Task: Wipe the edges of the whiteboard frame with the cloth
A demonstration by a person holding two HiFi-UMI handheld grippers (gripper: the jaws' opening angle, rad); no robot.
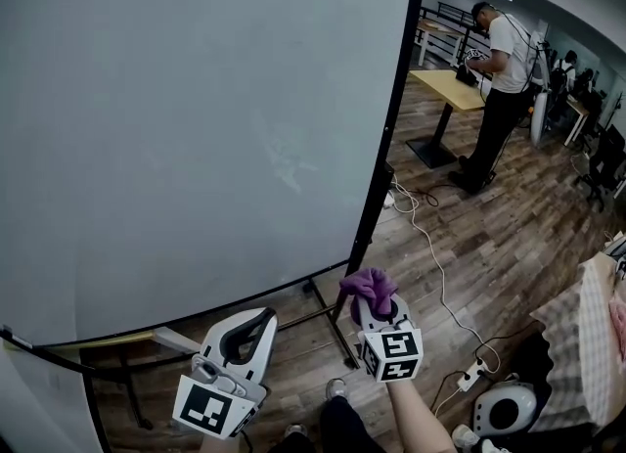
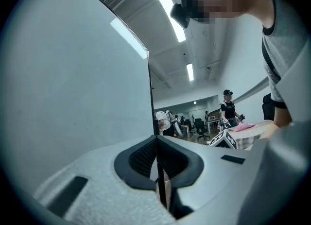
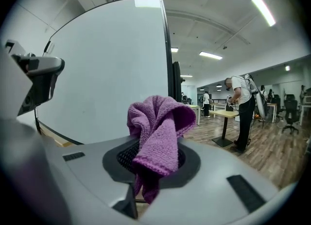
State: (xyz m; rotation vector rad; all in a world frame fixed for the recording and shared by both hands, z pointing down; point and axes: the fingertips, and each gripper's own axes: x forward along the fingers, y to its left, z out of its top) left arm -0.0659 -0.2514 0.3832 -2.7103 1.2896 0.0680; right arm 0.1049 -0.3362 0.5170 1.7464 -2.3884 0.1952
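Purple terry cloth [image 1: 369, 287], bunched, was pinched in the right gripper [image 1: 381, 317]. The left gripper [image 1: 249, 332] was pressed together, empty. Both hung by the lower right corner of the black-framed whiteboard [image 1: 196, 128], over a wood-plank floor [image 1: 489, 236].

Your cloth [image 3: 158, 131] is looped terry, matt and nubbly. The board [image 1: 196, 128] is smooth with a dull sheen, and its frame [image 1: 389, 128] is thin, dark and satin, like metal. Your left gripper [image 2: 156, 144] and right gripper [image 3: 154, 153] have matt, grainy pale plastic shells, with black ribbed pads [image 3: 127, 157]. The floor [image 1: 489, 236] is wood-look plank, faintly glossy.
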